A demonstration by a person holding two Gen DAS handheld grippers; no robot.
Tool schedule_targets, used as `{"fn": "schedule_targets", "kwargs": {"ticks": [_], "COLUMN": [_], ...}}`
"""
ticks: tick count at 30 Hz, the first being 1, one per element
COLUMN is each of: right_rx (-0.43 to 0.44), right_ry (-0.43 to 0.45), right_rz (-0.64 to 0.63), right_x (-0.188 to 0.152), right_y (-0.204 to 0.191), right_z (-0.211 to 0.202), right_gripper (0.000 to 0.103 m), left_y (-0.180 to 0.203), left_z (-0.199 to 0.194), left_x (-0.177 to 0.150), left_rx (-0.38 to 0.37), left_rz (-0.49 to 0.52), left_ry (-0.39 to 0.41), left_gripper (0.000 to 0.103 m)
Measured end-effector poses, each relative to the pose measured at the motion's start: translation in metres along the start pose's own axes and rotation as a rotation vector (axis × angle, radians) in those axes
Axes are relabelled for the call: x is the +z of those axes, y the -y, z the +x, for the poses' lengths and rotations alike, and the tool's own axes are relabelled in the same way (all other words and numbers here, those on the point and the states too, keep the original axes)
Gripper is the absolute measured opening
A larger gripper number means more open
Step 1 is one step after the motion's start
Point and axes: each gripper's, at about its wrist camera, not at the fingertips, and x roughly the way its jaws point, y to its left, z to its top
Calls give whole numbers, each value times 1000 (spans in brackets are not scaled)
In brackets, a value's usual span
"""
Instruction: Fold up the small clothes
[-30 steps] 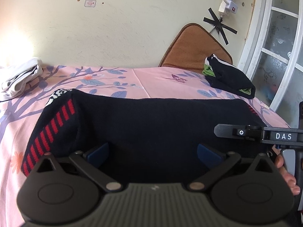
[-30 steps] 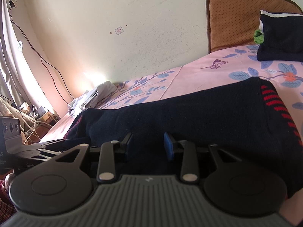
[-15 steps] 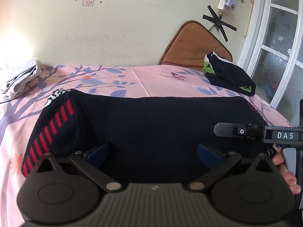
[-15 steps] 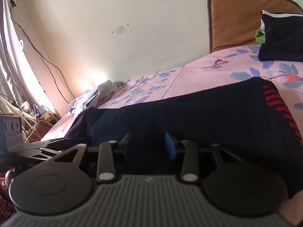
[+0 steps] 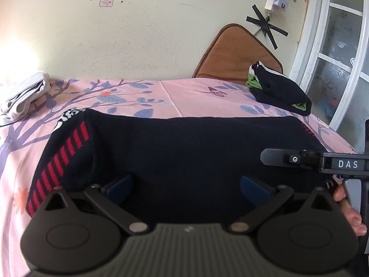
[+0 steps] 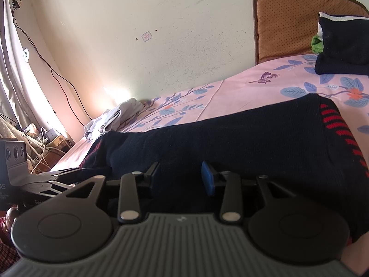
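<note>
We hold both grippers low over the near edge of the bed (image 5: 189, 97), which wears a pink sheet printed with leaves and branches. The black garment (image 5: 184, 152), with red stripes down its side bands, lies spread flat across the near part of the bed, reaching almost from one side to the other. Our left gripper (image 5: 186, 185) stands wide open, its blue pads (image 5: 120, 184) apart over the dark cloth and gripping nothing. Our right gripper (image 6: 181, 177) is partly open; its pads sit over the garment's near hem with a clear gap between them, and we cannot tell whether cloth lies in that gap. A folded black and green pile (image 5: 279, 90) rests at the far right corner, against a brown cushion (image 5: 233, 57). A white folded cloth (image 5: 25, 94) lies at the far left edge.
</note>
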Motion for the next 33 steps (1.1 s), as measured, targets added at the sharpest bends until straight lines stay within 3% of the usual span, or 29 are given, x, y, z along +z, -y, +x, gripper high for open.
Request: {"fn": "schedule_targets", "kwargs": {"ticks": [33], "right_rx": [3], "right_ry": [0], "right_rz": [1], "right_x": [0], "right_y": [1], "right_z": [-1], "right_gripper": [43], "left_y": [-8], "left_z": [-3], "left_x": [-1], "left_rx": [-32], "left_rz": [-33], "left_ry": [20], "left_gripper": [103]}}
